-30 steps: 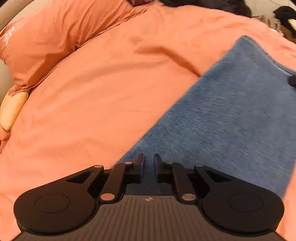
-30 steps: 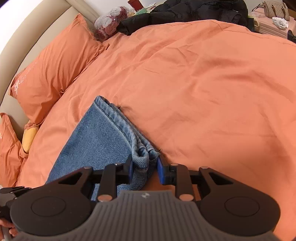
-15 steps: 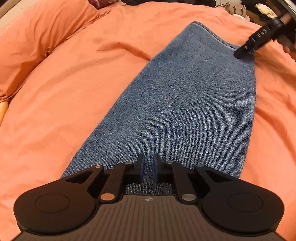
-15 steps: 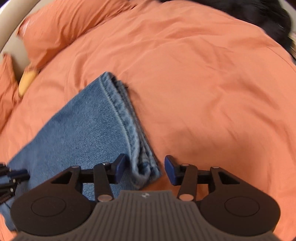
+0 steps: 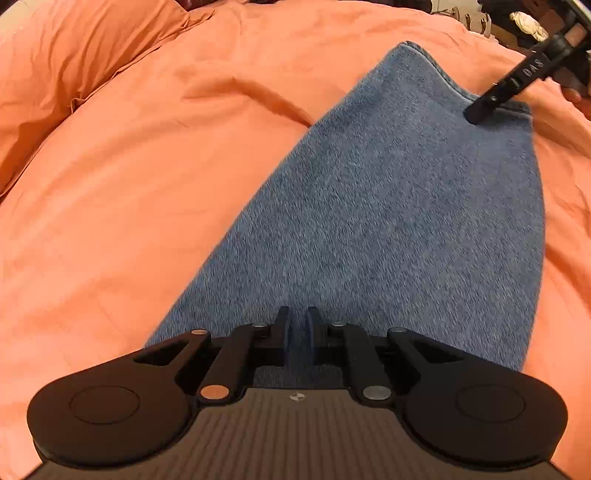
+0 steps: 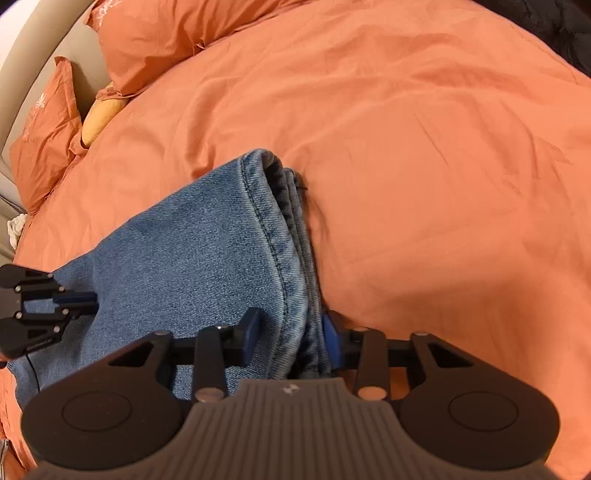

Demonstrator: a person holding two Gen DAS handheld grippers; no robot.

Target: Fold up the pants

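Observation:
Blue denim pants lie folded lengthwise on an orange bed cover. My left gripper is shut on one end of the pants, with denim pinched between its blue pads. It also shows at the left edge of the right wrist view as the left gripper, gripping the fabric's edge. My right gripper holds the stacked hems of the pants; its jaws are closing and the pads press on both sides of the hem stack. From the left wrist view, the right gripper sits at the far hem.
Orange pillows lean on a beige headboard at the upper left, with a yellow cushion beside them. Dark clothing is piled at the far right of the bed. A person's hand holds the right gripper.
The right jaws stood wider around the hems half a second ago and have closed in on them. The right gripper has rolled and shifted sideways. The left gripper keeps its grip.

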